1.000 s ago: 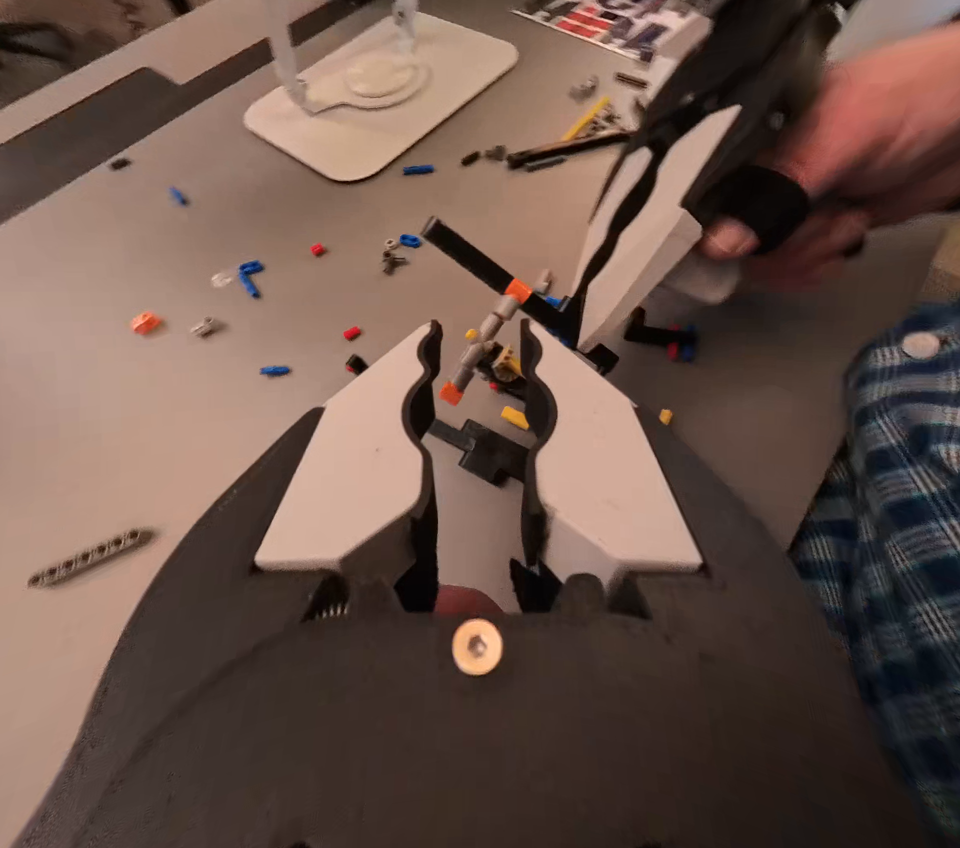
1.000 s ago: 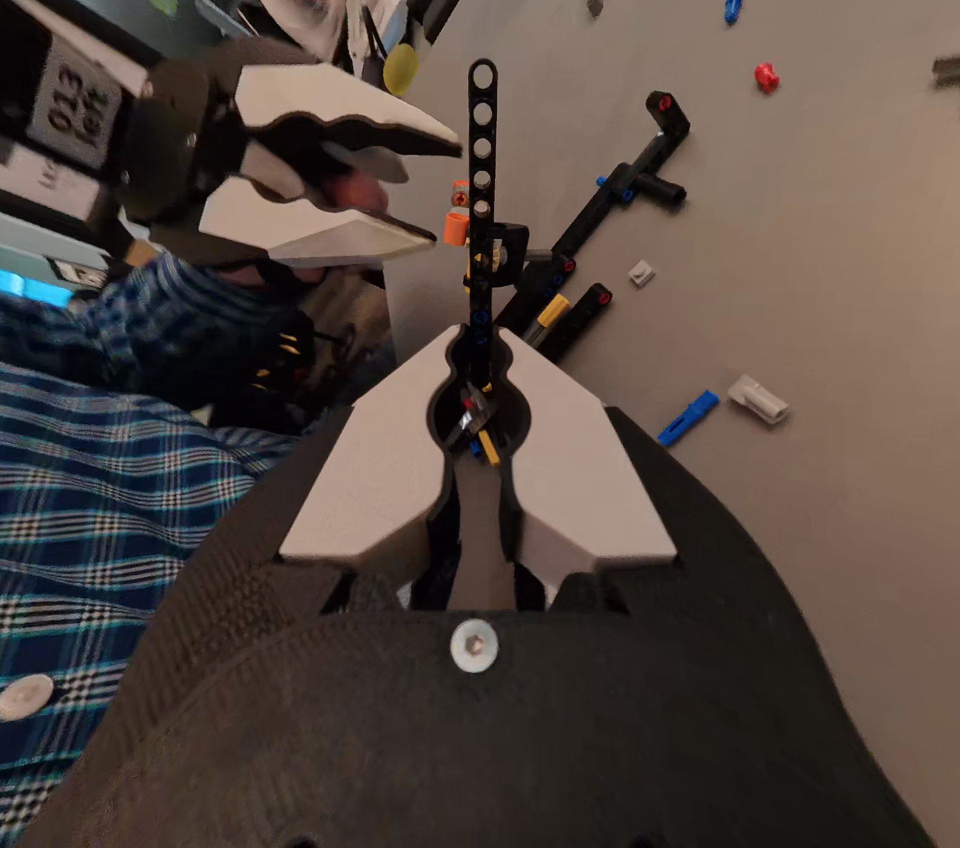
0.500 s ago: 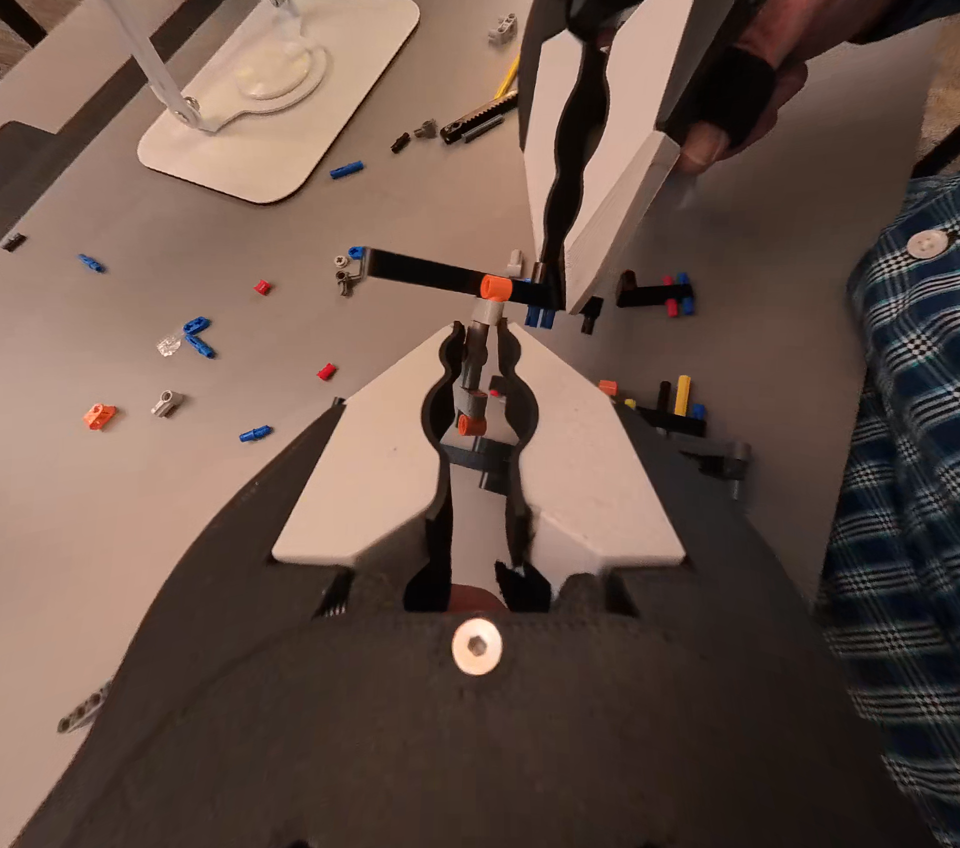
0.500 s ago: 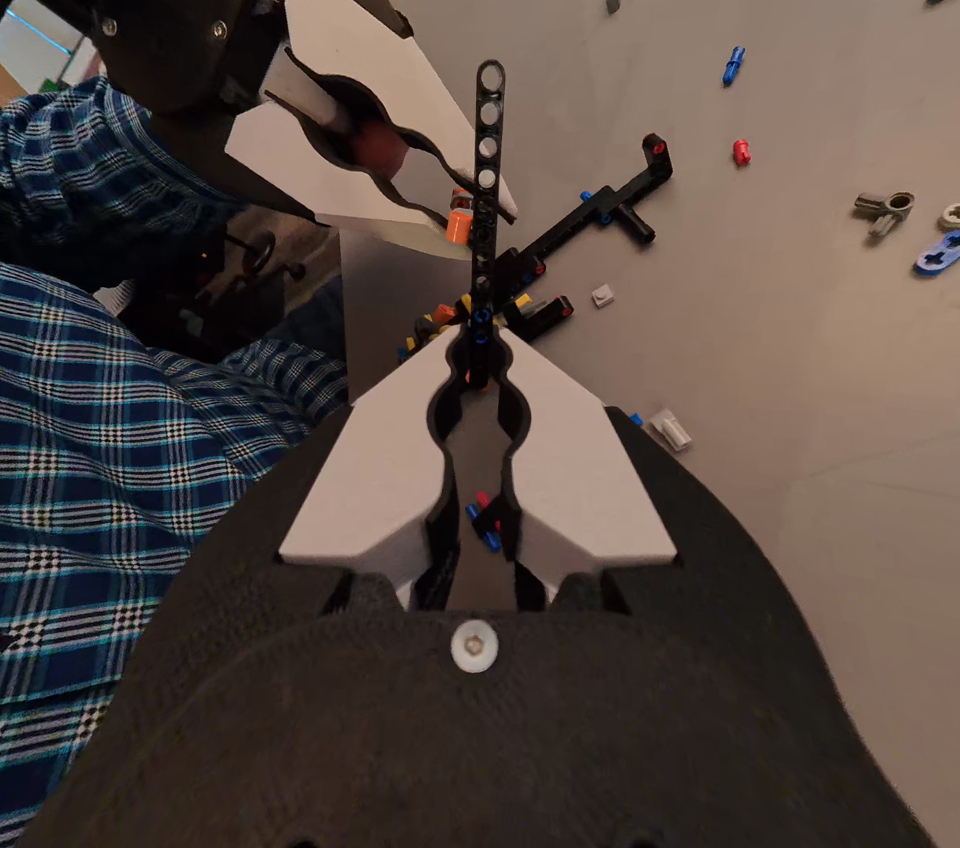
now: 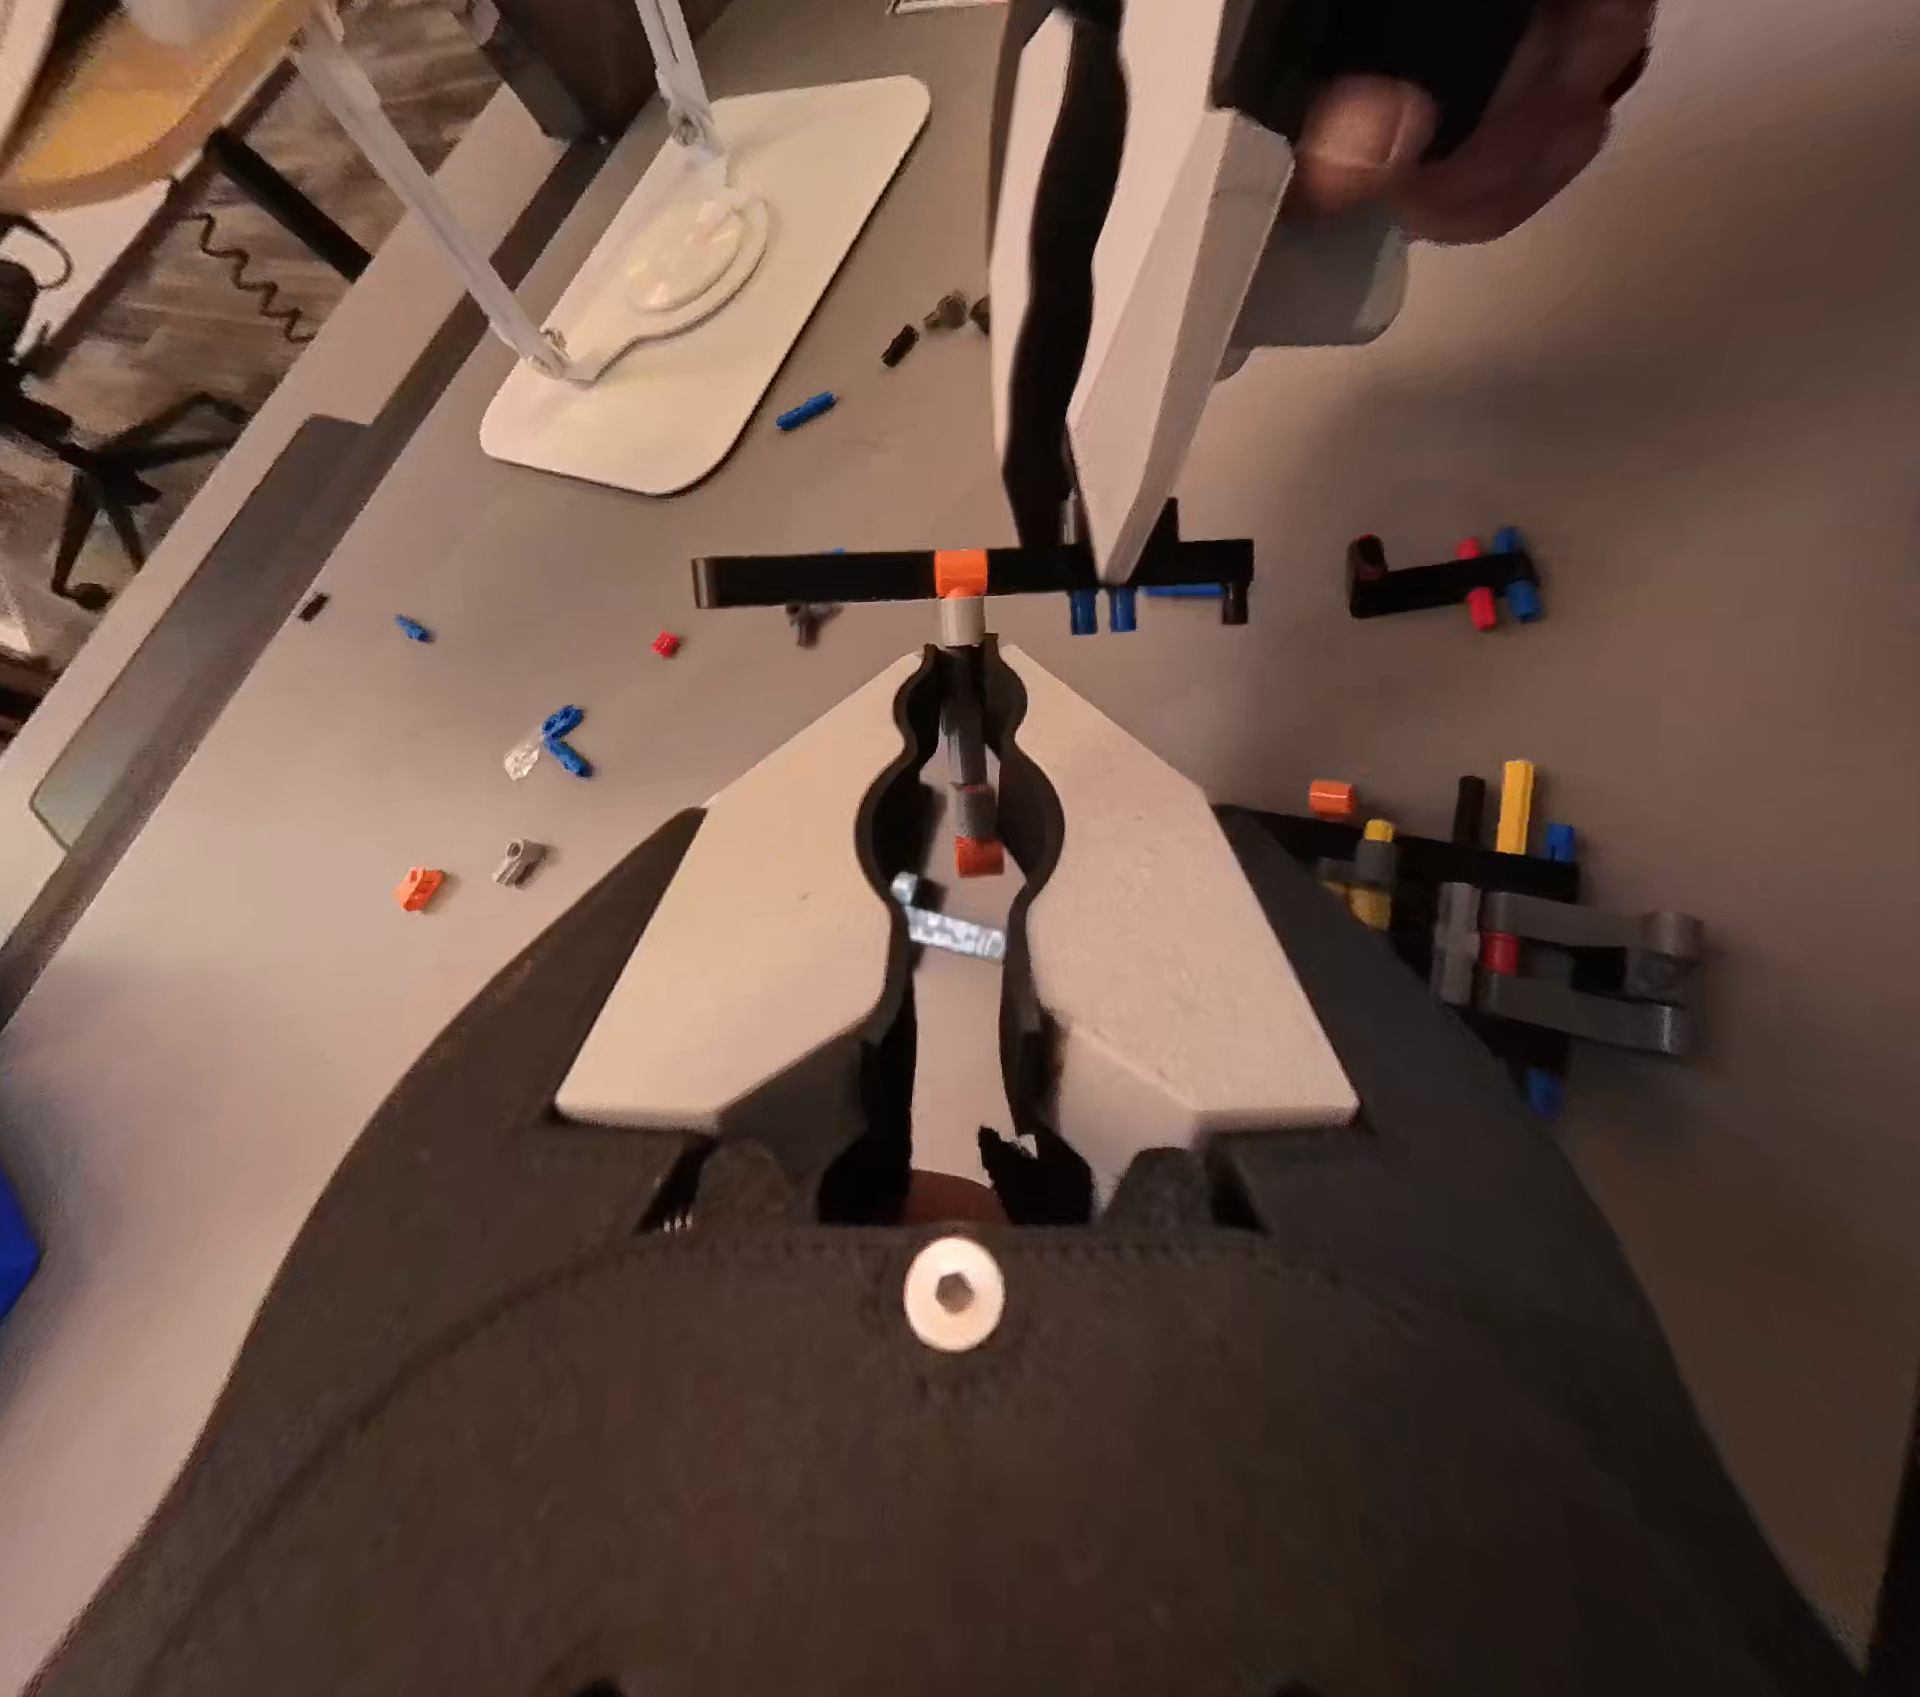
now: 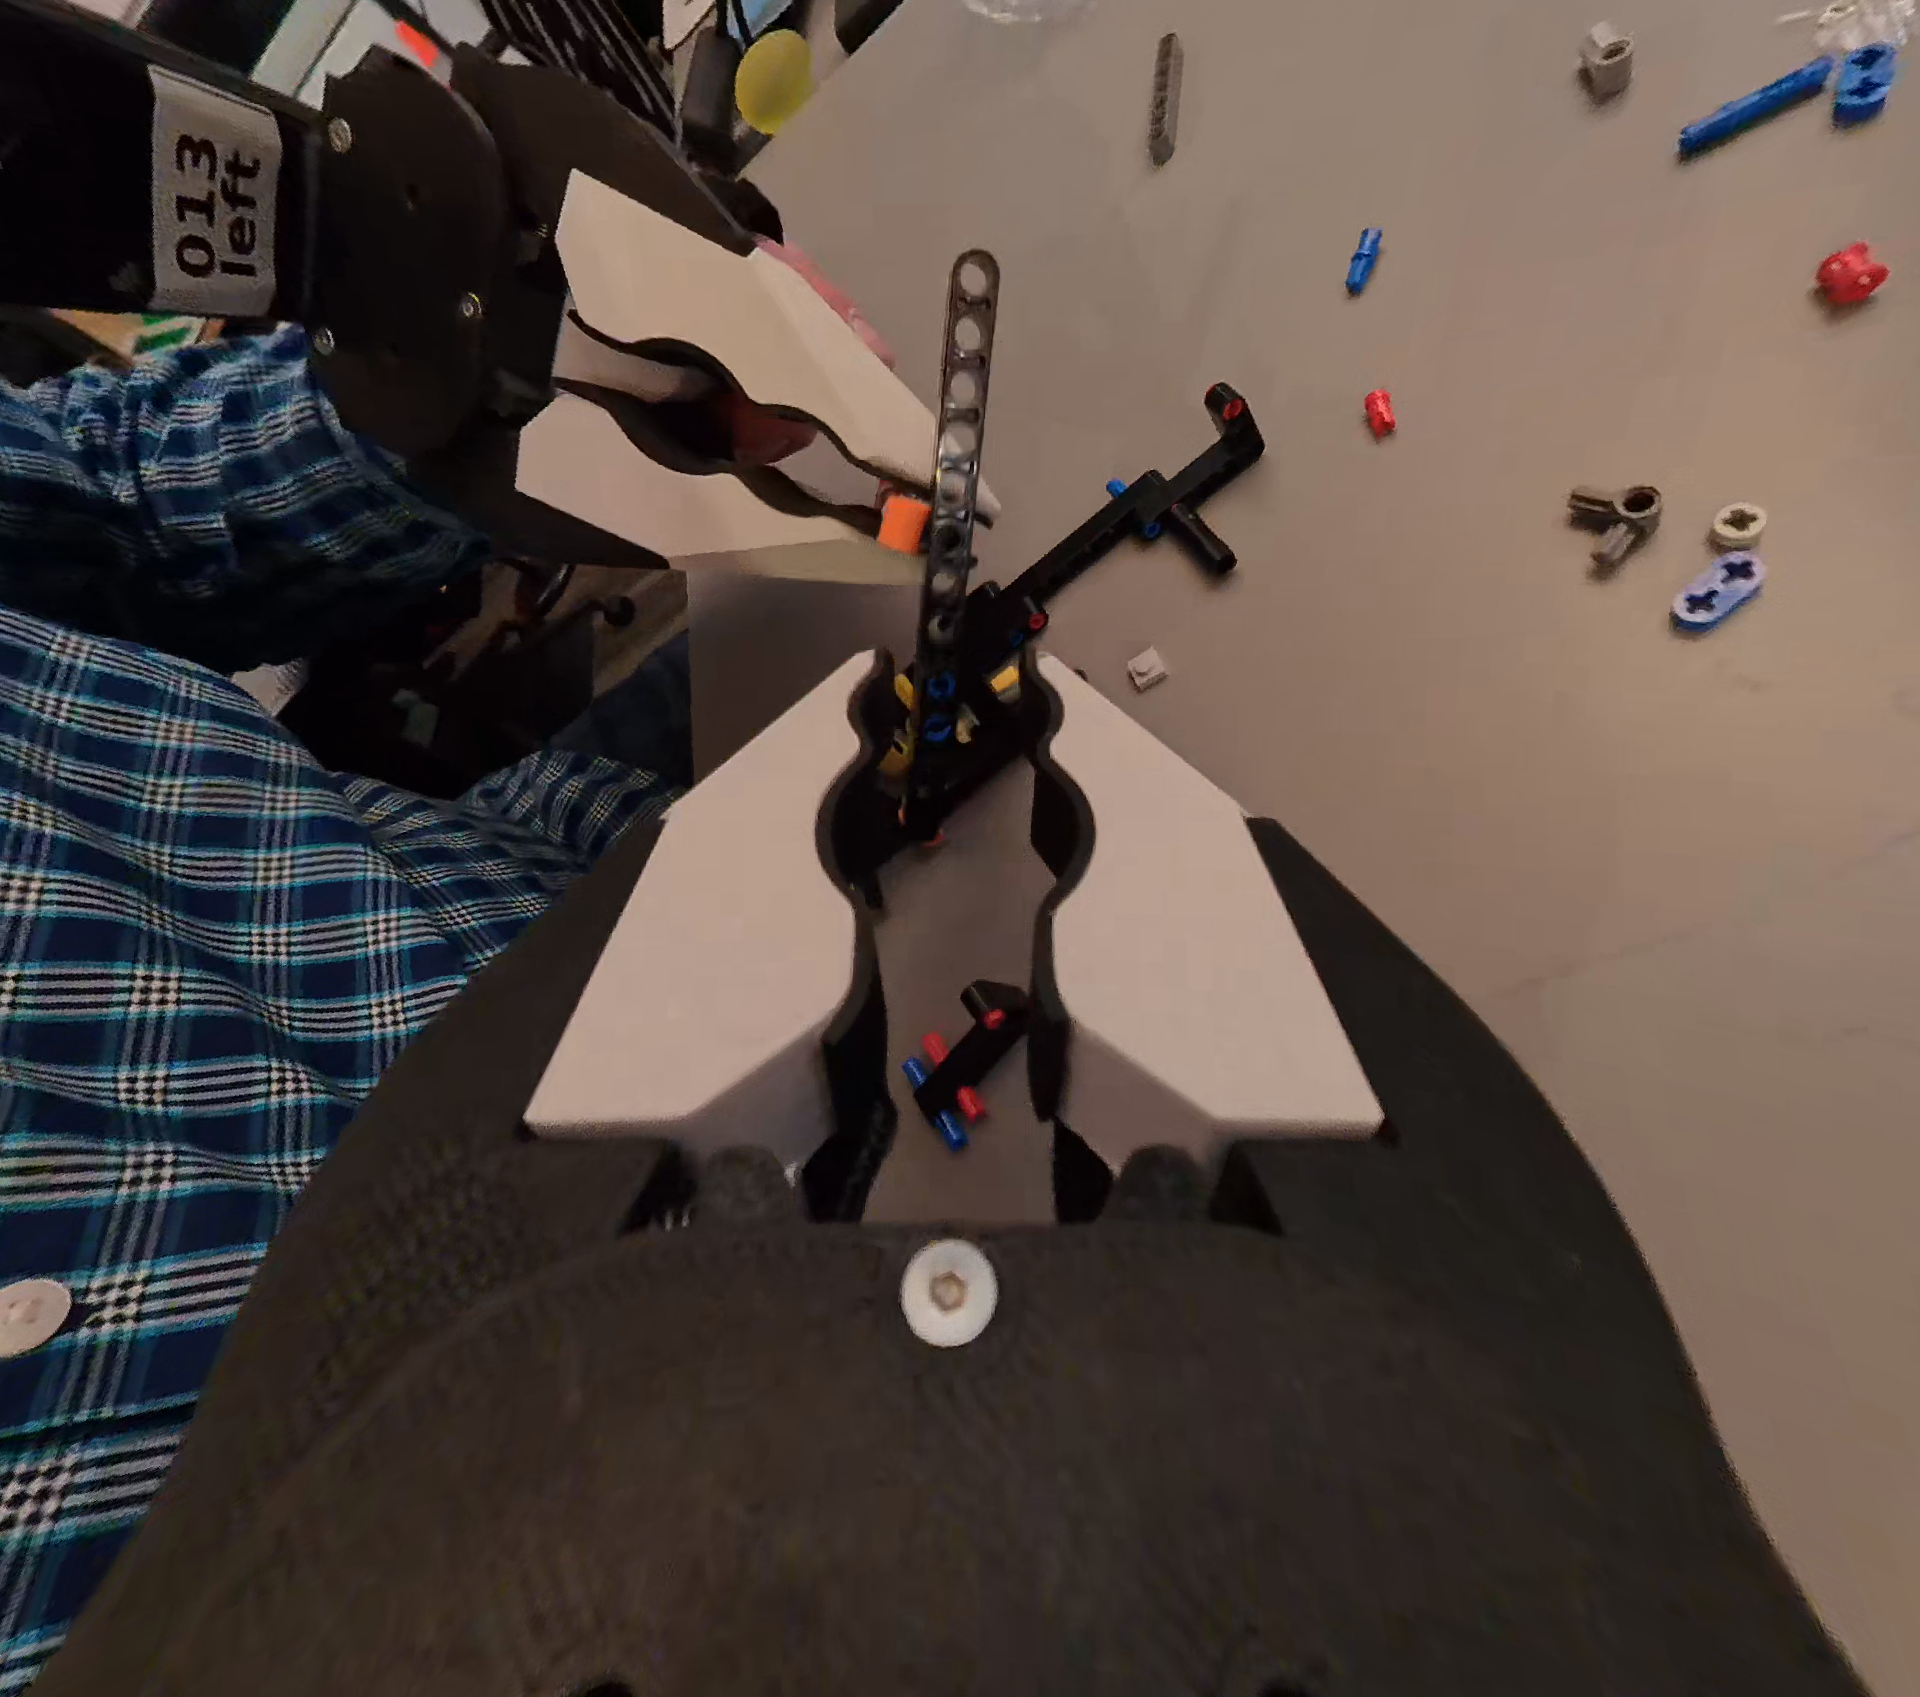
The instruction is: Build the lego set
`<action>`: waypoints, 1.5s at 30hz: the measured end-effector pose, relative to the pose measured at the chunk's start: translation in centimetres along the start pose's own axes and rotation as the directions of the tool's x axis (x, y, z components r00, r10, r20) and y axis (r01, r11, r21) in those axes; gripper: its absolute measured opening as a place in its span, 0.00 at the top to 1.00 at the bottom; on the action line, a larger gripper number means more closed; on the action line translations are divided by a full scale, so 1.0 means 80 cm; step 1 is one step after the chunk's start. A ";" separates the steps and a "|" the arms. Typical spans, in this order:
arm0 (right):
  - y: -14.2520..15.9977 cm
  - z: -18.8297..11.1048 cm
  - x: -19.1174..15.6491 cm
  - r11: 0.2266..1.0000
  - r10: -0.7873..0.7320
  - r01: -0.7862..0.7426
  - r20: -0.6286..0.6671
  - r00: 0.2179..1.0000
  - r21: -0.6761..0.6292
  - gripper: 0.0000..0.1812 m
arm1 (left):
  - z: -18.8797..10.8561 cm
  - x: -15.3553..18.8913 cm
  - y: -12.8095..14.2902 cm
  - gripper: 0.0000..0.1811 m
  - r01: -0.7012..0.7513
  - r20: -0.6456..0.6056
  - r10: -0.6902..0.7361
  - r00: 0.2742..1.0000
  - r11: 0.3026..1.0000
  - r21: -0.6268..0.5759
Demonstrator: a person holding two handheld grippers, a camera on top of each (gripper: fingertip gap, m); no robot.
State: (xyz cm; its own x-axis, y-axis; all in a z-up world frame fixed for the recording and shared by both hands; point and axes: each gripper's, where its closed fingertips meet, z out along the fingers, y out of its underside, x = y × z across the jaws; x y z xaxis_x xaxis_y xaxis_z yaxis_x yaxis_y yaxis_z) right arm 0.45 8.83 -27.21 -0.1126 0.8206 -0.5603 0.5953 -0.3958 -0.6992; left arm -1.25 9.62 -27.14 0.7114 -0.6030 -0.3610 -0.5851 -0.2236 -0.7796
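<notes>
The left gripper (image 5: 961, 660) had its white fingers (image 5: 790, 868) closed on a short grey axle (image 5: 966, 743) whose long axis ran straight forward along the fingers, an orange cap at its near end and an orange connector (image 5: 958, 572) at its far end. That connector sat on a long black beam (image 5: 883, 579) held off the grey table (image 5: 312, 972); in the left wrist view the beam lay crosswise, left to right, at a right angle to the axle. The right gripper (image 5: 1081, 546) came down from above and was clamped on the same beam near its right end, beside two blue pins (image 5: 1101, 608). In the right wrist view the beam (image 6: 961, 442) pointed forward and slightly tilted away from that gripper (image 6: 951, 681), its row of holes facing the camera, with the orange connector (image 6: 900, 522) on its left side meeting the tip of the left gripper (image 6: 883, 504). The right fingers (image 6: 1143, 868) showed a gap between them there, yet the beam's near end sat pinched between their tips. On the table lay other black assemblies: a small one with red and blue pins (image 5: 1439, 585), a larger one with grey and yellow parts (image 5: 1507, 920), and an angled arm (image 6: 1153, 504). Loose blue, red, orange and grey pieces were scattered around, near a white lamp base (image 5: 727, 297).
</notes>
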 end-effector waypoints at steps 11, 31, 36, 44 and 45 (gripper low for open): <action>-0.018 0.000 -0.007 0.994 0.054 -0.062 0.093 0.994 0.090 0.97 | 0.005 -0.006 -0.023 0.97 -0.164 0.106 0.160 0.981 0.986 0.027; -0.048 -0.021 -0.011 0.944 0.127 -0.155 0.113 0.985 0.291 0.97 | 0.001 -0.025 -0.045 0.97 -0.108 0.246 0.093 0.965 0.993 0.049; -0.056 -0.028 -0.008 0.900 0.170 -0.200 0.112 0.979 0.388 0.97 | 0.002 -0.027 -0.045 0.97 0.036 0.282 -0.055 0.958 0.997 0.071; -0.062 -0.037 -0.001 0.889 0.175 -0.207 0.114 0.978 0.409 0.97 | -0.002 -0.037 -0.035 0.97 0.185 0.275 -0.200 0.940 0.979 0.082; -0.065 -0.044 0.003 0.885 0.177 -0.204 0.105 0.979 0.417 0.97 | 0.000 -0.032 -0.027 0.97 0.176 0.246 -0.184 0.952 0.983 0.052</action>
State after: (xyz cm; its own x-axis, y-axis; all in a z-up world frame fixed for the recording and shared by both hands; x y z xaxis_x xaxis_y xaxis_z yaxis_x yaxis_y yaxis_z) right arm 0.10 12.53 -22.17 -0.0881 0.6900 -0.7184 0.2182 -0.6903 -0.6898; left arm -1.82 11.61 -24.55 0.8804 -0.3439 -0.3264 -0.4294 -0.2865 -0.8565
